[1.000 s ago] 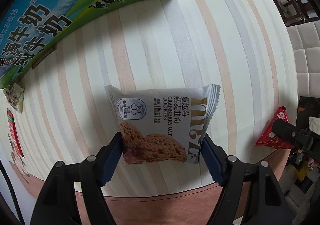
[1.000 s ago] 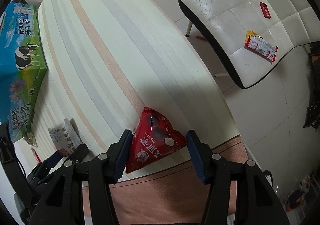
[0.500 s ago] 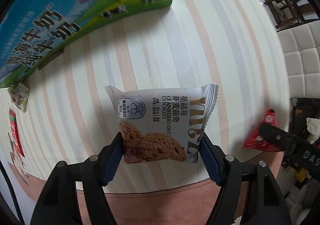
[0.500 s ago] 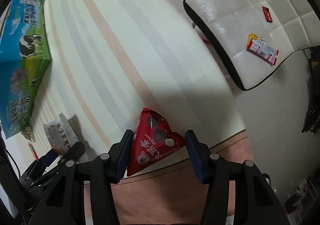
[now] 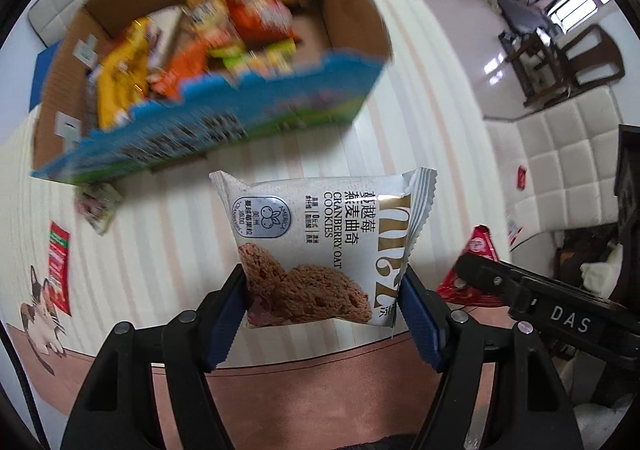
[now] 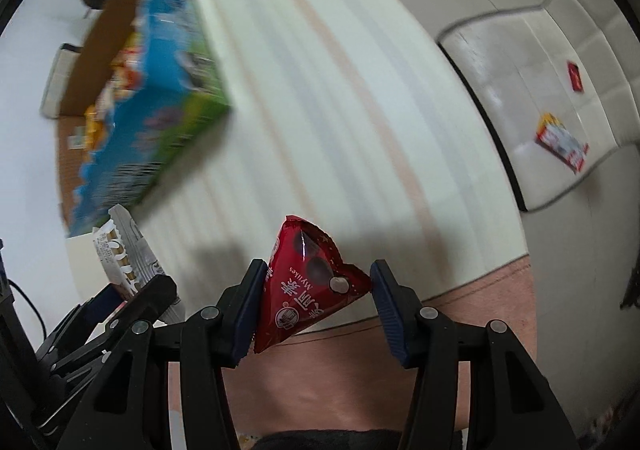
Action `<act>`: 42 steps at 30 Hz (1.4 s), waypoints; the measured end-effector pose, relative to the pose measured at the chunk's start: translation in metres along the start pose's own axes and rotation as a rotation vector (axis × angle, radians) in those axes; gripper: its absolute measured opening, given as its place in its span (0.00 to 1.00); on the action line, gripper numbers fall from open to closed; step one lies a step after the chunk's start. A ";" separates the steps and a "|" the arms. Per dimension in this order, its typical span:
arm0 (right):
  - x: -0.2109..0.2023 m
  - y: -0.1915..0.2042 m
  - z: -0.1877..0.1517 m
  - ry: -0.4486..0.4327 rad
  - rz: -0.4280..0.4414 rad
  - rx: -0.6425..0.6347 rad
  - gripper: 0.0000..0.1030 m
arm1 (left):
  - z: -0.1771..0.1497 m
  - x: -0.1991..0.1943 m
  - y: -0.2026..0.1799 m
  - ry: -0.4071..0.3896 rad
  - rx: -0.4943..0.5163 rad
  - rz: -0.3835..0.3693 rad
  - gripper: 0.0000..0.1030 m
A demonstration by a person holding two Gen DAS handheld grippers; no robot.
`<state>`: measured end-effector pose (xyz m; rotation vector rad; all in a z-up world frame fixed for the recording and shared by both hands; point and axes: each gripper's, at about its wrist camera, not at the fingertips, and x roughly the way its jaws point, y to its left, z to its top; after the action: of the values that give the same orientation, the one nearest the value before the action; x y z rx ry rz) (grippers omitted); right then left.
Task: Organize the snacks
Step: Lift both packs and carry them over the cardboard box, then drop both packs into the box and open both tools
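Note:
My left gripper (image 5: 323, 310) is shut on a white cranberry oat cookie packet (image 5: 324, 242) and holds it in the air above the striped table (image 5: 420, 129). My right gripper (image 6: 316, 302) is shut on a red triangular candy bag (image 6: 310, 286), also lifted; the bag also shows in the left wrist view (image 5: 476, 266). The open blue milk carton box (image 5: 208, 49) full of several snack packs stands at the back of the table, and in the right wrist view (image 6: 160, 89) at the far left. The cookie packet shows at the lower left there (image 6: 124, 254).
A small green packet (image 5: 98, 205) and a red stick packet (image 5: 60, 266) lie on the table left of the box. A white padded bench (image 6: 560, 89) with a red-yellow packet (image 6: 562, 141) stands right of the table. The table's front edge is close below both grippers.
Both grippers have risen with their snacks; the box's open top and contents have come into view. The views are blurred by motion.

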<state>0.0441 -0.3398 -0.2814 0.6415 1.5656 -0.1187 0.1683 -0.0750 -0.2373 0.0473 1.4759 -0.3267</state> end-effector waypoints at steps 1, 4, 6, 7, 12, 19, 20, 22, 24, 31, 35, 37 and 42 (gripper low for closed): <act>-0.006 0.009 0.002 -0.010 0.010 -0.017 0.54 | -0.001 -0.007 0.005 -0.017 -0.002 -0.003 0.68; -0.026 0.040 0.011 -0.041 0.045 -0.068 0.54 | 0.009 -0.031 0.022 -0.065 -0.015 -0.009 0.68; -0.039 0.064 0.018 -0.062 0.071 -0.101 0.54 | 0.016 -0.043 0.032 -0.084 -0.024 -0.014 0.68; -0.046 0.077 0.023 -0.072 0.081 -0.125 0.54 | 0.022 -0.049 0.038 -0.099 -0.030 -0.014 0.68; -0.064 0.132 0.047 -0.114 0.083 -0.213 0.54 | 0.057 -0.067 0.068 -0.126 -0.069 -0.005 0.69; -0.058 0.185 0.092 -0.136 0.018 -0.277 0.54 | 0.106 -0.058 0.112 -0.083 -0.098 0.034 0.69; -0.054 0.189 0.098 -0.135 0.002 -0.283 0.54 | 0.111 -0.054 0.117 -0.074 -0.106 0.037 0.69; -0.043 0.197 0.109 -0.129 -0.030 -0.285 0.54 | 0.123 -0.044 0.126 -0.044 -0.117 0.036 0.69; -0.036 0.196 0.118 -0.120 -0.049 -0.280 0.54 | 0.132 -0.031 0.134 -0.010 -0.128 0.036 0.69; -0.005 0.195 0.145 -0.071 -0.098 -0.235 0.57 | 0.143 0.010 0.146 0.114 -0.140 0.045 0.70; 0.004 0.193 0.149 -0.048 -0.125 -0.230 0.73 | 0.143 0.023 0.149 0.153 -0.159 0.022 0.70; 0.005 0.193 0.148 -0.045 -0.132 -0.232 0.81 | 0.143 0.025 0.150 0.154 -0.158 0.019 0.75; 0.006 0.194 0.146 -0.034 -0.144 -0.240 0.85 | 0.141 0.021 0.150 0.137 -0.162 0.015 0.88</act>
<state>0.2634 -0.2418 -0.2454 0.3366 1.5627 -0.0476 0.3429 0.0314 -0.2682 -0.0502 1.6329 -0.1936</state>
